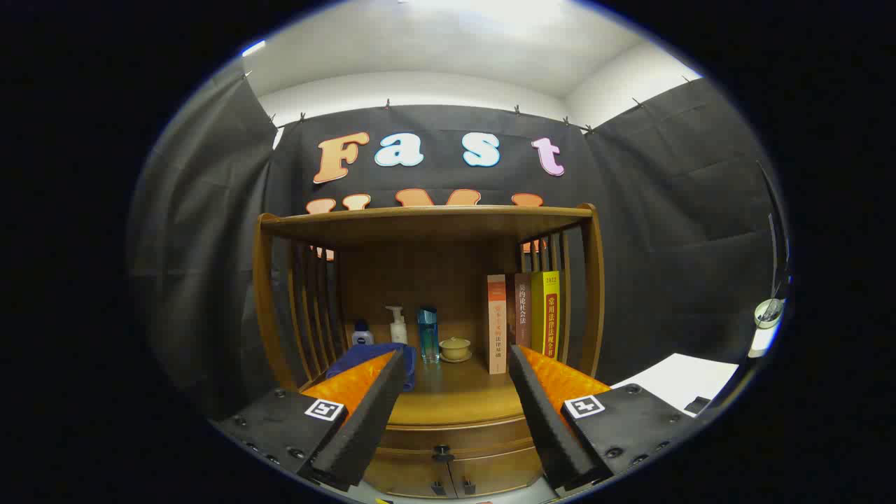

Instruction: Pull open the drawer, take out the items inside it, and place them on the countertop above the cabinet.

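Black cloth walls close in behind a wooden cabinet (427,231). I see its drawer (455,437) shut, low between my claw's (456,364) fingers and just ahead of them, long axis running side to side, its dark knob (442,453) facing me. My claw stands wide open, holding and touching nothing. On the desk (448,399) above the drawer: blue cloth (364,353) at the left edge, bottles (397,325) and a small lidded cup (455,348) toward the back, upright books (521,315) along the right side.

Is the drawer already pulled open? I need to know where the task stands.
No, the drawer sits flush in the cabinet front with its knob untouched, between the open gripper fingers.
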